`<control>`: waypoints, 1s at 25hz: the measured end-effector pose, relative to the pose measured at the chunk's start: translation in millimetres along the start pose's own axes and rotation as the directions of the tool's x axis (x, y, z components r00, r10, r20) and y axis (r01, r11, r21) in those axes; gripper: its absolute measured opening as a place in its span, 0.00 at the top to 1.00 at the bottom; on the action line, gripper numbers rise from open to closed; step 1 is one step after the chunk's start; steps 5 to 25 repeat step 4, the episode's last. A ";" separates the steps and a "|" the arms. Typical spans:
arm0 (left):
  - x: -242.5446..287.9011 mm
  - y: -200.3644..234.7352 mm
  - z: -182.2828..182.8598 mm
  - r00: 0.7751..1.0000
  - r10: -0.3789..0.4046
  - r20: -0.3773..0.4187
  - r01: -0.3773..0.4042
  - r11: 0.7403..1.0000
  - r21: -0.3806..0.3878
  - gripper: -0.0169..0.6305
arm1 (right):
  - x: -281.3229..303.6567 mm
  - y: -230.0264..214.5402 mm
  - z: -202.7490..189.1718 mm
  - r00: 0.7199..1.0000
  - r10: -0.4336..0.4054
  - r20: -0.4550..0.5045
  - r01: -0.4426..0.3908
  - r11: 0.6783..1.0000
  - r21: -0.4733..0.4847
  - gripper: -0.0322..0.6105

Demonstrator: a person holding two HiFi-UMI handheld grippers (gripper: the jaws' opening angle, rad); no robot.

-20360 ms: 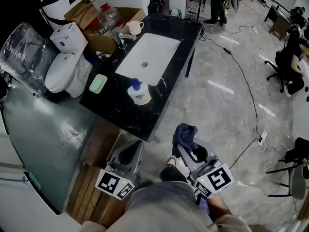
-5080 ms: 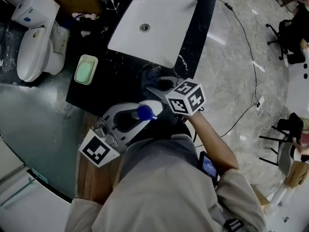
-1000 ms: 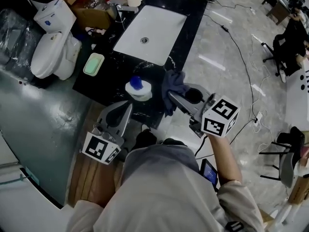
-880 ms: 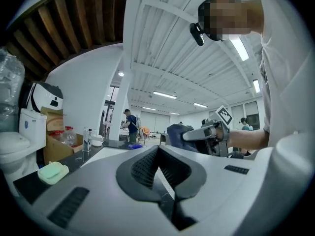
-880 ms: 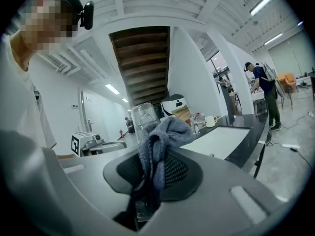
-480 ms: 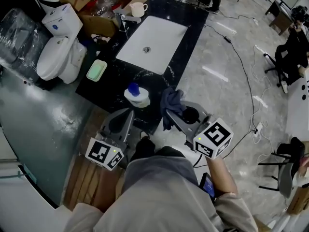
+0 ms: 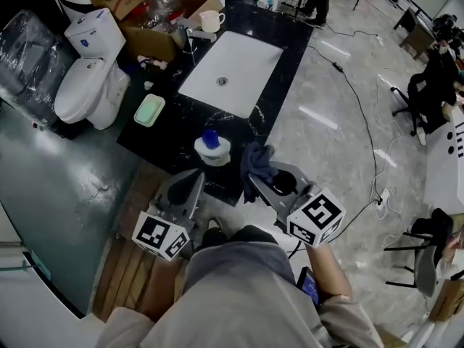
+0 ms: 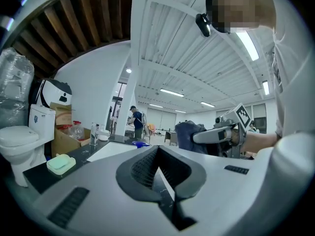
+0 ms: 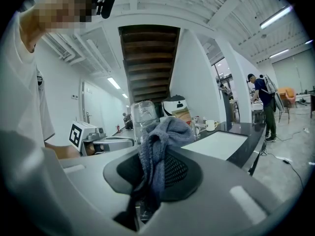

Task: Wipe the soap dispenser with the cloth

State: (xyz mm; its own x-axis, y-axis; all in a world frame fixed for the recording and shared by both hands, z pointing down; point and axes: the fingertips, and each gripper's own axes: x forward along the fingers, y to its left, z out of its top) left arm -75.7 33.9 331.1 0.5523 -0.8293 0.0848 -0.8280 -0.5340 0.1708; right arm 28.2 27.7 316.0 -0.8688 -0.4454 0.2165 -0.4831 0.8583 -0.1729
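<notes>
The soap dispenser [image 7: 212, 148], white with a blue pump top, stands upright near the front edge of the black counter [image 7: 174, 140]. My right gripper [image 7: 259, 178] hangs just off that edge, to the dispenser's right, and is shut on a dark blue-grey cloth [image 7: 255, 158]. In the right gripper view the cloth [image 9: 161, 140] drapes over the jaws and hides the dispenser. My left gripper [image 7: 194, 181] is shut and holds nothing; it sits below the dispenser, short of the counter. In the left gripper view only the blue pump top [image 8: 141, 144] peeks over the closed jaws.
Behind the dispenser lies a white sink [image 7: 228, 71], with a faucet [image 7: 190, 38] and a mug [image 7: 210, 20] at the back. A green soap dish [image 7: 149, 111] is at the counter's left. A toilet [image 7: 87, 85] and a cardboard box [image 7: 156, 13] stand left. A cable [image 7: 362, 107] runs across the floor.
My right gripper has drawn back with the cloth from beside the dispenser toward me, off the counter's edge. The left gripper has stayed about where it was.
</notes>
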 end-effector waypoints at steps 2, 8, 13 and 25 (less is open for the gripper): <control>-5.4 3.3 0.8 1.000 -0.004 0.002 0.004 1.000 -0.004 0.96 | 3.2 5.9 0.4 1.000 -0.015 -0.003 0.015 1.000 -0.006 0.85; -10.6 5.7 3.4 1.000 -0.007 0.001 0.007 1.000 -0.003 0.96 | 6.3 12.4 0.8 1.000 -0.030 -0.006 0.030 0.999 -0.016 0.85; -10.6 5.7 3.4 1.000 -0.007 0.001 0.007 1.000 -0.003 0.96 | 6.3 12.4 0.8 1.000 -0.030 -0.006 0.030 0.999 -0.016 0.85; -10.6 5.7 3.4 1.000 -0.007 0.001 0.007 1.000 -0.003 0.96 | 6.3 12.4 0.8 1.000 -0.030 -0.006 0.030 0.999 -0.016 0.85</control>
